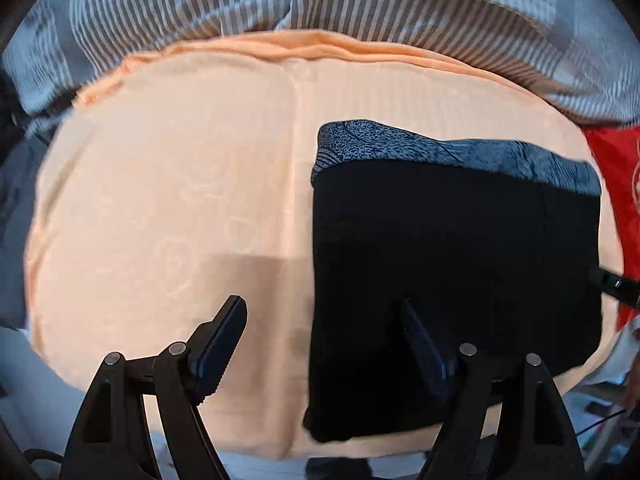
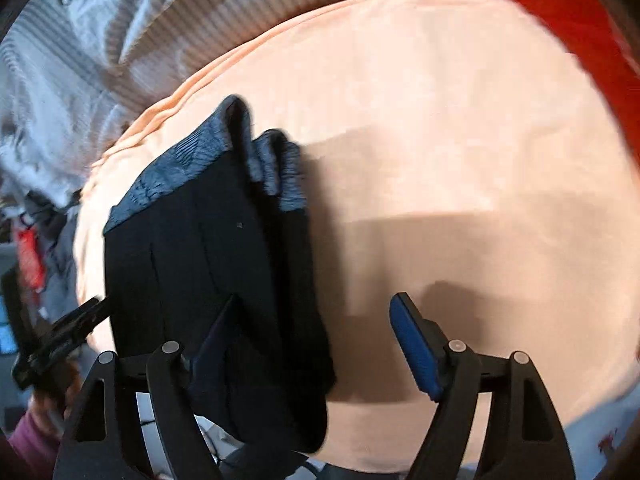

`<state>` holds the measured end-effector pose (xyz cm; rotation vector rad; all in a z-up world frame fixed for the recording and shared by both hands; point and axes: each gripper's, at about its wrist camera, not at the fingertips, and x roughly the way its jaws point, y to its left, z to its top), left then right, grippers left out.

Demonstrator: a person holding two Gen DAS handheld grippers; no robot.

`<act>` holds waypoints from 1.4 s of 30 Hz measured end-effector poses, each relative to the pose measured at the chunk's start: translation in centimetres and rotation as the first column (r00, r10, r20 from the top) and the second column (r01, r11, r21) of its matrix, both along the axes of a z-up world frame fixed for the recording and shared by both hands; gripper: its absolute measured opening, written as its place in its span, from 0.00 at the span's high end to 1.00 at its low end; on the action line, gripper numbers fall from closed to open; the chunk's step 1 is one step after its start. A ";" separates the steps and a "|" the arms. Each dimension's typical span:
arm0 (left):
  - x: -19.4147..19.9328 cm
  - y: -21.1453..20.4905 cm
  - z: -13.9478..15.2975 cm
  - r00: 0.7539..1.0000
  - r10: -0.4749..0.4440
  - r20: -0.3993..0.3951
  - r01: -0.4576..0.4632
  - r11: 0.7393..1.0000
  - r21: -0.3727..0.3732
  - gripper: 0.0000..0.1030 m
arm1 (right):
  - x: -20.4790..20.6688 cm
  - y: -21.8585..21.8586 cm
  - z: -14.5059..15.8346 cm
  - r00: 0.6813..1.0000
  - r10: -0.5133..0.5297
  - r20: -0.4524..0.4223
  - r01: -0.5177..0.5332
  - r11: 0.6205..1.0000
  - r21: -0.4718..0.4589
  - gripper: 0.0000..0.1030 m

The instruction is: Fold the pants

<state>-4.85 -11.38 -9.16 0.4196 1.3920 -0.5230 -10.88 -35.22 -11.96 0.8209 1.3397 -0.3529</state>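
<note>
A grey-and-white striped bedsheet (image 1: pixel 168 4), rumpled into soft ridges, fills the upper band of both wrist views. Over it lies a peach-orange cloth (image 1: pixel 180 184), smooth and matte with a faint embossed pattern and a doubled hem along its far edge; it occupies the centre of each frame. A red fabric (image 2: pixel 576 28) shows at the upper right of the right wrist view and at the right edge of the left one.

The black folded pants (image 1: pixel 452 280), with a speckled blue-grey waistband (image 1: pixel 460 152) along the far edge, lie flat on the peach cloth as a squared stack. They sit at centre right in the left wrist view and at left of centre in the right wrist view, where the layered edges are visible.

The left gripper (image 1: pixel 324 344) points down over the cloth, jaws spread wide with nothing between them; its right finger stands over the pants, its left over bare cloth. The right gripper (image 2: pixel 316 340) also angles downward, jaws wide apart and empty, its left finger over the pants' near corner. Blue ribbed pads (image 2: pixel 414 350) line the black plastic fingers. A purple sleeve (image 2: pixel 32 436) appears at lower left of the right wrist view.
</note>
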 end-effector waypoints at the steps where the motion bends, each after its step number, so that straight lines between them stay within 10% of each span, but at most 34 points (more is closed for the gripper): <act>1: -0.3 0.3 0.4 1.000 -0.005 0.008 0.005 1.000 0.006 0.22 | -0.3 0.2 0.6 1.000 -0.004 -0.020 0.003 0.999 -0.032 0.21; 7: -3.1 0.9 2.1 0.999 -0.042 0.001 0.042 0.998 0.045 0.20 | -1.5 2.5 4.7 0.999 -0.012 -0.047 0.005 0.988 -0.152 0.15; 9: -4.1 0.6 2.6 0.998 -0.063 0.007 0.063 0.997 0.053 0.00 | -1.4 3.6 5.8 0.999 -0.006 -0.045 -0.001 0.988 -0.158 0.10; 42: -8.2 -0.6 11.9 0.997 -0.067 0.025 0.065 0.997 0.047 0.00 | -1.3 9.7 15.5 0.982 0.137 -0.132 -0.160 0.971 -0.180 0.00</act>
